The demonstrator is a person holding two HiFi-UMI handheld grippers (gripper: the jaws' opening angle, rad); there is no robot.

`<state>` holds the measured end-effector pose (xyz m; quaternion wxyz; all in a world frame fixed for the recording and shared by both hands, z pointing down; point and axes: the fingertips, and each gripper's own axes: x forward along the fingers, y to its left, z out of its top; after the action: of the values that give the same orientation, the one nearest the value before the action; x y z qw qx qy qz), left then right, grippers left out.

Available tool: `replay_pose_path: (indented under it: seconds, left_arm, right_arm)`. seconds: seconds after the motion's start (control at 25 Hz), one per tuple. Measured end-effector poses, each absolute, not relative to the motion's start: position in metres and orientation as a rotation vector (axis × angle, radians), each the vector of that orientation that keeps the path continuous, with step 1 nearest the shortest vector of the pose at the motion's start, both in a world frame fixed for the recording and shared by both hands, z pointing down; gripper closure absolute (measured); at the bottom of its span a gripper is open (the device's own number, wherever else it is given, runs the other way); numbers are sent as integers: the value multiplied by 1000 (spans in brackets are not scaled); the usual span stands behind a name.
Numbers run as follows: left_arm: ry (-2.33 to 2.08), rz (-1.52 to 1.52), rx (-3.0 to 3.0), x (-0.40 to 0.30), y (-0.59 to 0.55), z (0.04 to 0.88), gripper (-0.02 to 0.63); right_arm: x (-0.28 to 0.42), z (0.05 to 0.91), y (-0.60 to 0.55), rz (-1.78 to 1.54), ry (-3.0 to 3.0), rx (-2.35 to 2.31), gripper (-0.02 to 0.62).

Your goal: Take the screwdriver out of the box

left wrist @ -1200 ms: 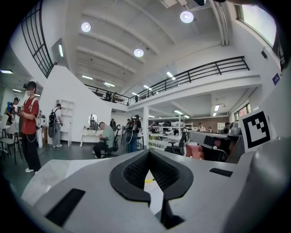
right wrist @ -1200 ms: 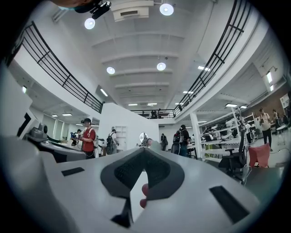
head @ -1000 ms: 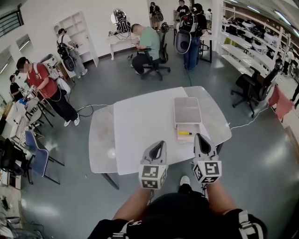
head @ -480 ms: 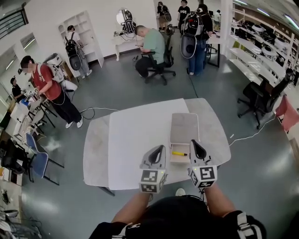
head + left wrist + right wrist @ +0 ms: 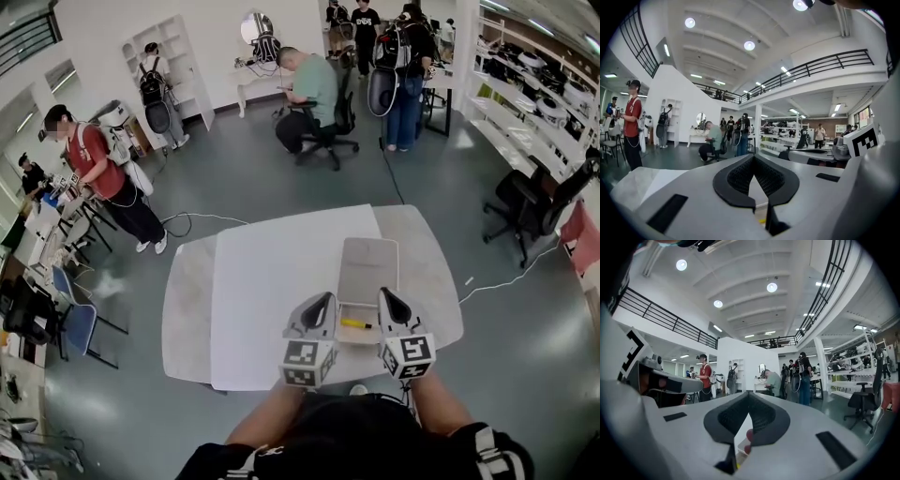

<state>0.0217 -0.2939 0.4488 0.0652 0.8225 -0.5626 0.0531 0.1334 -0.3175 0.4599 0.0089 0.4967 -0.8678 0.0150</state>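
my left tongs (image 5: 322, 301) and right tongs (image 5: 386, 294) hang side by side over the near edge of the white tabletop (image 5: 272, 281), both pointing away from me. each pair is pressed together, with nothing pinched between its tips. the box (image 5: 367, 267) lies open on the tabletop with its lid folded flat on the far side. the yellow-handled screwdriver (image 5: 356, 324) rests crosswise in the box's near half, and from above it sits between my two tongs, neither of them on it. beyond the tabletop a person in a green shirt (image 5: 314, 84) sits at a desk.
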Motion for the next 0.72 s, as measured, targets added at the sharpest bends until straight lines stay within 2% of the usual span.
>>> replay_pose_path:
  seconds: [0.32, 0.72]
  left_arm:
    - [-1678, 169, 2504, 3, -312, 445, 594]
    - [-1704, 165, 2483, -31, -319, 449, 594]
  right_arm:
    - [120, 468, -331, 112, -2703, 1402, 583]
    - [81, 521, -330, -164, -2455, 950, 583]
